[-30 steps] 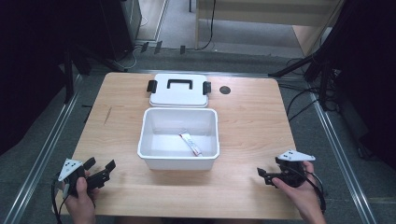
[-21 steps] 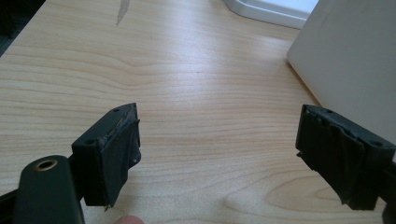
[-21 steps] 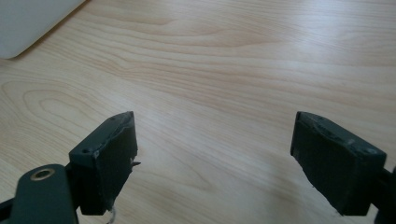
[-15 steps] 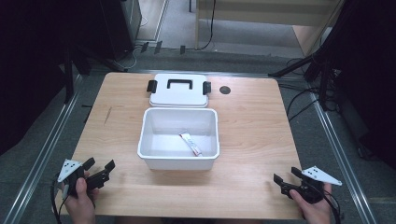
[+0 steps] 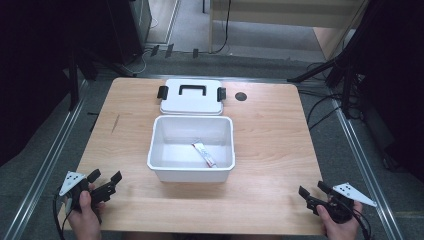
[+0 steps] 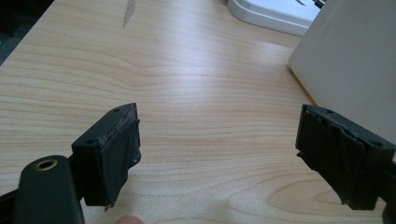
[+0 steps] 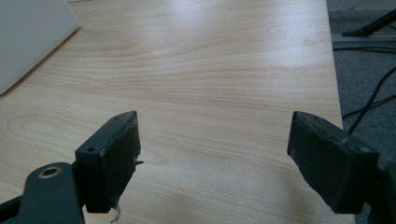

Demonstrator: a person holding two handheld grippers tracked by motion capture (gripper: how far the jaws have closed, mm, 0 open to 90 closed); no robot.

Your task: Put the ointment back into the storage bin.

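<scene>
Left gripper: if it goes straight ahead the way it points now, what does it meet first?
Probably the white box. The left gripper, jaws open, points across bare table, with the box wall ahead of its right jaw. Depth is unclear, so it may only graze the box's corner.

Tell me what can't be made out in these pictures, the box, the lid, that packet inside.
- Packet in the white box, high view: too small to read its print or tell what it holds.
- Lid, left gripper view: cut off by the top edge.
- Box, both gripper views: only an outer wall shows, the inside is hidden by it.
- Dark round spot on the table, high view: too small to tell hole or object.
</scene>
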